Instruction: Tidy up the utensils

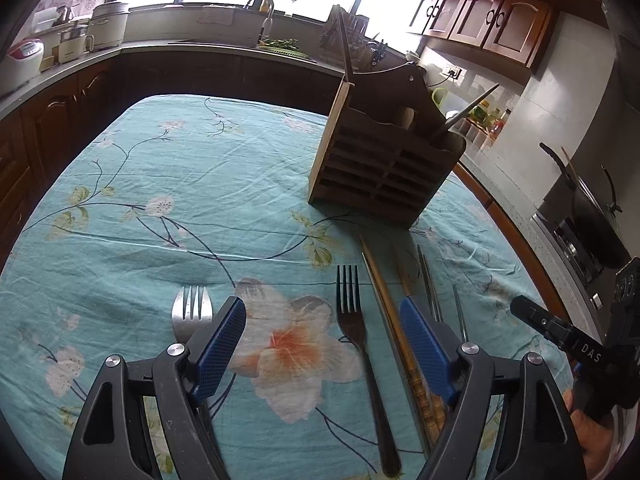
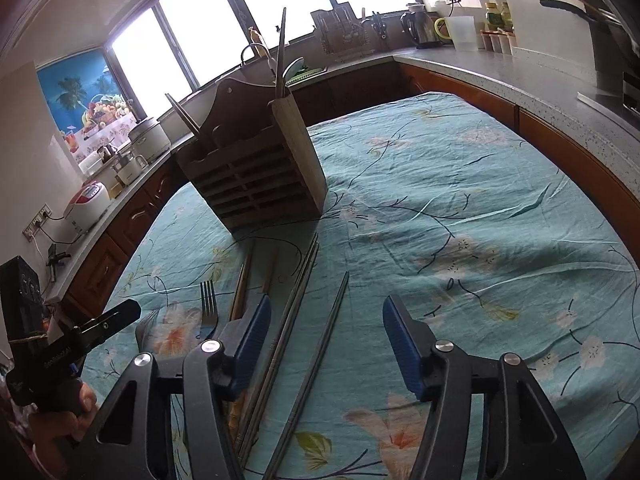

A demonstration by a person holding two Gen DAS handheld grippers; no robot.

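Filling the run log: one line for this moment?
left gripper: open, over dark fork | right gripper: open, over metal chopstick | wooden holder: upright

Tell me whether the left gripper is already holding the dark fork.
No: the left gripper is open and empty, with the dark fork lying flat on the tablecloth between its fingers.

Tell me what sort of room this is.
A home kitchen, most likely: a sink faucet under the windows, a rice cooker on the counter, and wooden cabinets overhead.
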